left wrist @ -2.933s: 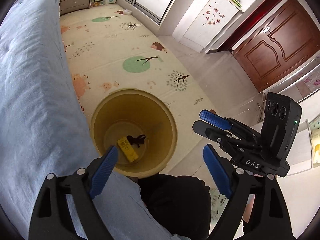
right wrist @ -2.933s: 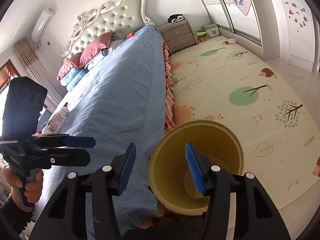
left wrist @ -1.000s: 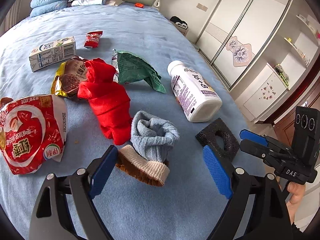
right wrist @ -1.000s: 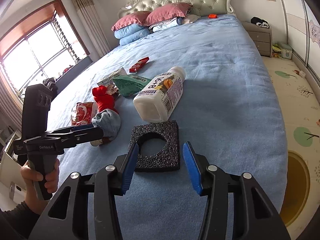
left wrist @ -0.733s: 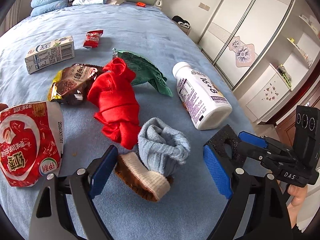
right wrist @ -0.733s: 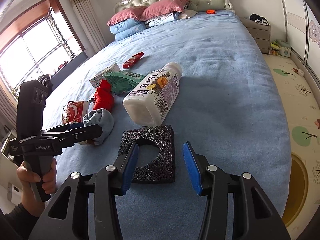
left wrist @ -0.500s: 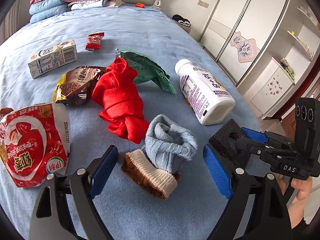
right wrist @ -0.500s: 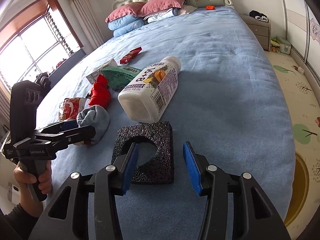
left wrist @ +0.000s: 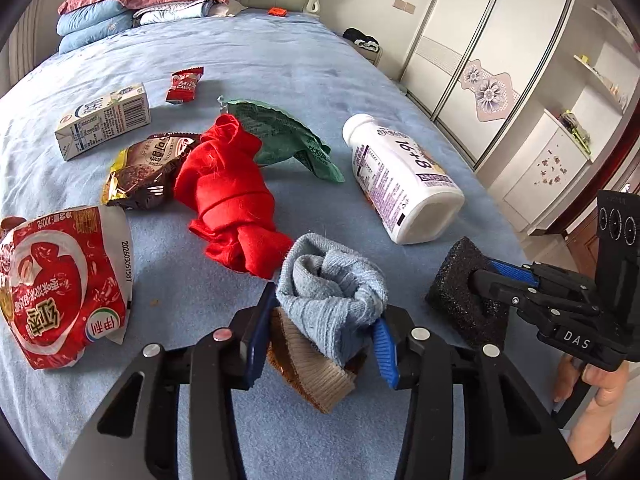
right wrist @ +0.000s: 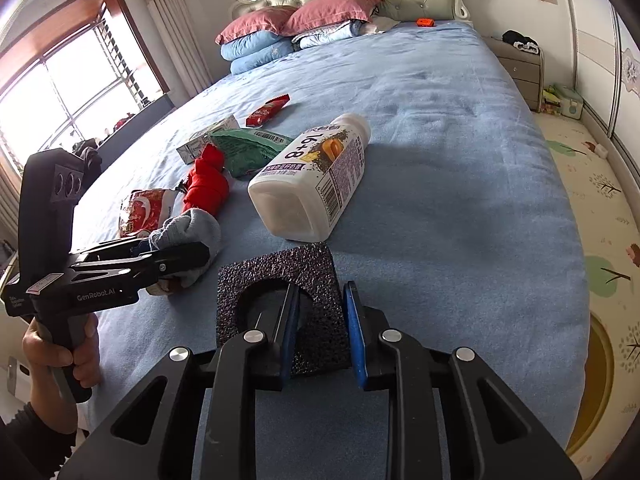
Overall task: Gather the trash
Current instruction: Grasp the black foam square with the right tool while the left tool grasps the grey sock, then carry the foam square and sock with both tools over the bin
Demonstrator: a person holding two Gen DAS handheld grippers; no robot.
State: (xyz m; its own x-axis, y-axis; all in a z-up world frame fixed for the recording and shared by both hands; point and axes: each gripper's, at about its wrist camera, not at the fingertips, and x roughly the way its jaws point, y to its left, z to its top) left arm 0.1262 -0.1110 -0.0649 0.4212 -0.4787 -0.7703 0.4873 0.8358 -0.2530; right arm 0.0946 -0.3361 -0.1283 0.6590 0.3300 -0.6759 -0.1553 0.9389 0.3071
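Note:
On the blue bed (left wrist: 280, 60) my left gripper (left wrist: 322, 316) is closing, and its pads press both sides of a rolled grey-blue sock (left wrist: 332, 280) with a tan cuff. My right gripper (right wrist: 320, 292) is closing too. One finger goes through the hole of a black foam square (right wrist: 272, 272), the other sits outside its right edge, so the foam strip is pinched. In the left wrist view the foam (left wrist: 456, 276) is tilted up off the bed. A white bottle (left wrist: 400, 176) lies on its side just beyond the foam.
A red cloth (left wrist: 228, 192), green wrapper (left wrist: 288, 140), brown snack wrapper (left wrist: 148, 168), red-white bag (left wrist: 60, 280), milk carton (left wrist: 104, 124) and red candy wrapper (left wrist: 182, 86) lie on the bed. A yellow bin (right wrist: 596, 384) stands on the floor by the bed's right side.
Both grippers came from above the yellow bin to the bed. Within the last half second both jaws closed, the left onto the sock, the right onto the foam, which tipped up.

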